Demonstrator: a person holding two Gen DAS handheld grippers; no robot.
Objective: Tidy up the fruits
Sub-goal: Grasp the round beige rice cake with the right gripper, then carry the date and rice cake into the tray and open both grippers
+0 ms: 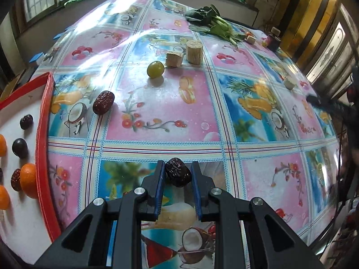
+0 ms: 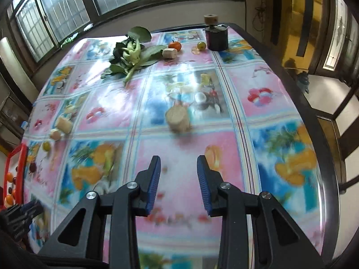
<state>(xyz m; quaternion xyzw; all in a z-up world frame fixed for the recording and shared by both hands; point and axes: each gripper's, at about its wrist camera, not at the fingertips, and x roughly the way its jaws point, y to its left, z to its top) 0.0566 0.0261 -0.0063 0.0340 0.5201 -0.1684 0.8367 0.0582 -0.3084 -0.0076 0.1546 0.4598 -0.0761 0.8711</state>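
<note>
Clamped between the blue pads of the left gripper (image 1: 178,174) sits a dark red jujube (image 1: 178,175), wrinkled and glossy, held just above the tablecloth (image 1: 157,112). Beyond that jujube lies a second, redder jujube (image 1: 103,102), and farther still a green grape (image 1: 155,69) beside two pale cut stalk pieces (image 1: 184,53). Left of the held jujube stands a red-rimmed white tray (image 1: 42,139) already holding small oranges (image 1: 28,179), more jujubes and dark round fruits. Far beyond, leafy greens (image 1: 213,25) lie near the table's far edge. No brand or label is readable; the cloth shows cursive lettering too small to make out. The right gripper (image 2: 178,179) hangs with its jaws apart and empty over the cloth, which is glossy plastic printed with pink and blue fruit squares. Barred windows (image 2: 67,6) run behind the table.
</note>
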